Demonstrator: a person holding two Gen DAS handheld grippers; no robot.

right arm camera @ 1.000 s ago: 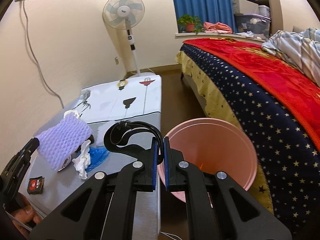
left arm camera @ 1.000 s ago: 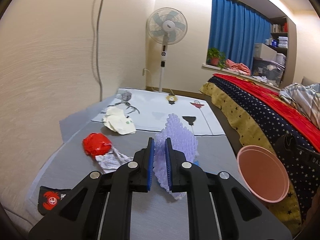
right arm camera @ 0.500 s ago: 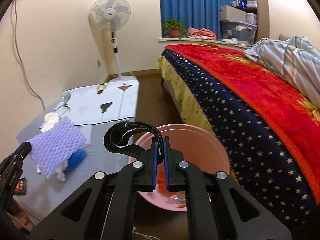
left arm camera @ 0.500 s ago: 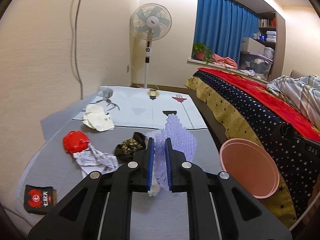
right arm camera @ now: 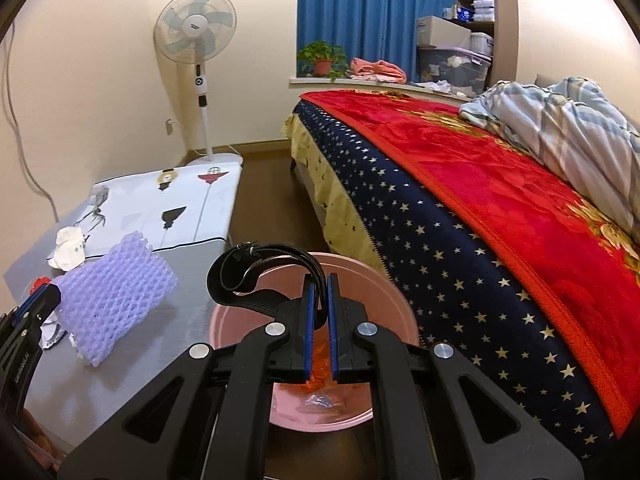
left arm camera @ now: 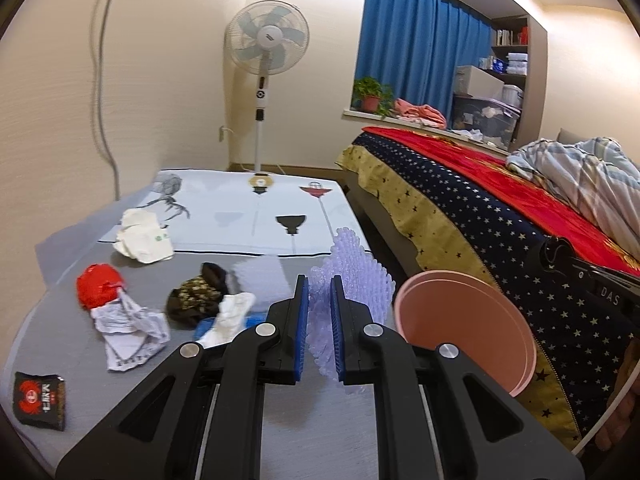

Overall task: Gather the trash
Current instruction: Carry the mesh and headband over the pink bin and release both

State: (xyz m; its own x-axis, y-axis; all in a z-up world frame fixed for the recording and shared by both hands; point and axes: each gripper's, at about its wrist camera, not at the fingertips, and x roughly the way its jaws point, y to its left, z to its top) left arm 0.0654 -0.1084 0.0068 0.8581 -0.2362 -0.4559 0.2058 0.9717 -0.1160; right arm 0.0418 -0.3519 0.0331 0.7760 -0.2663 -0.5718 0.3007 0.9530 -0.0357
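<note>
My left gripper (left arm camera: 320, 320) is shut on a purple foam net sleeve (left arm camera: 354, 280) and holds it above the grey table, just left of the pink bucket (left arm camera: 464, 332). In the right wrist view the sleeve (right arm camera: 114, 300) hangs from the left gripper at the left. My right gripper (right arm camera: 320, 320) is shut on the bucket's black strap handle (right arm camera: 260, 272) and holds the bucket (right arm camera: 392, 308) beside the table edge. Orange and clear scraps lie in the bucket. On the table lie a red wad (left arm camera: 98, 290), crumpled paper (left arm camera: 128, 328), a dark patterned wad (left arm camera: 196, 300) and a black packet (left arm camera: 40, 400).
A white crumpled wrapper (left arm camera: 142, 236) lies farther back on the white printed cloth (left arm camera: 256, 208). A bed with a red and starred blanket (right arm camera: 480, 200) runs along the right. A standing fan (left arm camera: 264, 52) is by the far wall. A white tissue and blue scrap (left arm camera: 228, 316) lie near my left fingers.
The left gripper has carried the purple sleeve to the right, toward the bucket. The right gripper has lifted the bucket closer to the table edge.
</note>
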